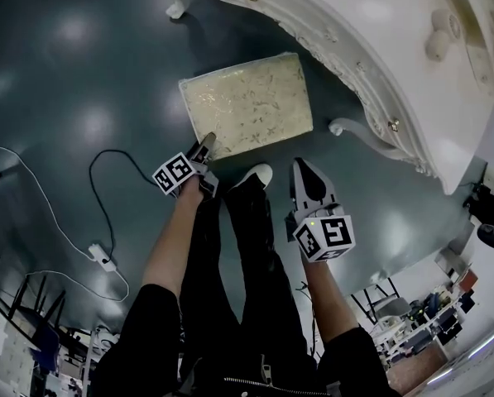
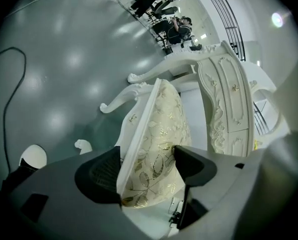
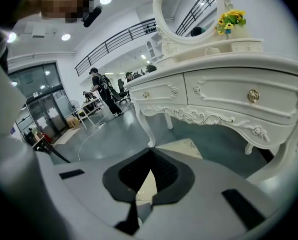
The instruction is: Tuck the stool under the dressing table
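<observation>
**A:** What have your tongs got?

**B:** My left tongs (image 1: 207, 143) (image 2: 146, 169) are clamped on the stool (image 1: 247, 106) (image 2: 163, 134) at its near left corner. One jaw is on the white frame under the seat. The other presses on the pale, gold-leafed cushion.

**A:** And the other pair?

**B:** My right tongs (image 1: 300, 168) (image 3: 149, 154) are closed with nothing between them, the jaw tips touching. They hang just near of the stool's near right corner, and I cannot tell whether they touch it.

**A:** Where does the stool stand?

**B:** On the dark glossy floor (image 1: 64, 98), just far of my tongs. From above, its whole seat lies in the open. Its far right corner comes close to the curved front edge of the dressing table (image 1: 371, 31) (image 3: 223, 94).

**A:** And the table itself?

**B:** White and carved, with drawers and round knobs. It runs across the far and right side. An oval mirror (image 3: 183, 9) and yellow flowers (image 3: 229, 19) stand on top.

**A:** Anything closer to you?

**B:** My shoe (image 1: 255, 174), white at the toe, sits between the two tongs. A black cable (image 1: 93, 172) loops on the floor to the left.
</observation>
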`<state>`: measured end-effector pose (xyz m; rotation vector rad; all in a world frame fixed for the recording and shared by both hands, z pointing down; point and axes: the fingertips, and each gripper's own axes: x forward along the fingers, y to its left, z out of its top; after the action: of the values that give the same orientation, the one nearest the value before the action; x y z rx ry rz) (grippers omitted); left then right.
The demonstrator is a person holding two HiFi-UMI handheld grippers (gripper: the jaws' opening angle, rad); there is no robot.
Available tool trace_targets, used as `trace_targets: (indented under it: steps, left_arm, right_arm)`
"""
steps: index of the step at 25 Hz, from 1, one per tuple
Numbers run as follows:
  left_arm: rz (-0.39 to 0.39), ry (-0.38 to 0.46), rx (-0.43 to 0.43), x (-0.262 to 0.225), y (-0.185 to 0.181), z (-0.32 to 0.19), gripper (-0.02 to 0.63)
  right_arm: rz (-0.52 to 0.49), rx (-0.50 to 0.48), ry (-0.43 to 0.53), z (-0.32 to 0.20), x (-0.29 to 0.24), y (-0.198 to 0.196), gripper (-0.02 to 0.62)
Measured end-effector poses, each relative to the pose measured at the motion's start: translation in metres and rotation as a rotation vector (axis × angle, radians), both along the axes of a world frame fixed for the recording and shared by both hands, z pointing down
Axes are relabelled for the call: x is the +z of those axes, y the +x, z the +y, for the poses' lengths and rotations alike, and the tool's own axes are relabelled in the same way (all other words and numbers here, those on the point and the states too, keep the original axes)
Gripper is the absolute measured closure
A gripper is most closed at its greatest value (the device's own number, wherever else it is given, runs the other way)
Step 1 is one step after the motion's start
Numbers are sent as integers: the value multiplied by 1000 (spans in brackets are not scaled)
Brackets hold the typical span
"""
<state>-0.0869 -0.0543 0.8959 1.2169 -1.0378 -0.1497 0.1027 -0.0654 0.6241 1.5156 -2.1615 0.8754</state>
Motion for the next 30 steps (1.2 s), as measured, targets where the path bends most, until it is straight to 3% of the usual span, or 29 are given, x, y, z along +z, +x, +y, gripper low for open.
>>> trace_targets:
  steps: [9,17,27,30]
  left_arm:
    - [37,34,-50,-1,39,-55,269]
    - [75,119,-29,-6,71,-116,311]
    - [71,208,54,-13,103,-203,334]
    - [14,243,103,-17,109,-228,325]
  right_arm:
    - [22,52,28,0,0,42,588]
    - [17,83,62,1,6,65,588]
    - [5,99,96,-2,17,84,589]
    - [4,102,94,-1,21,90,589]
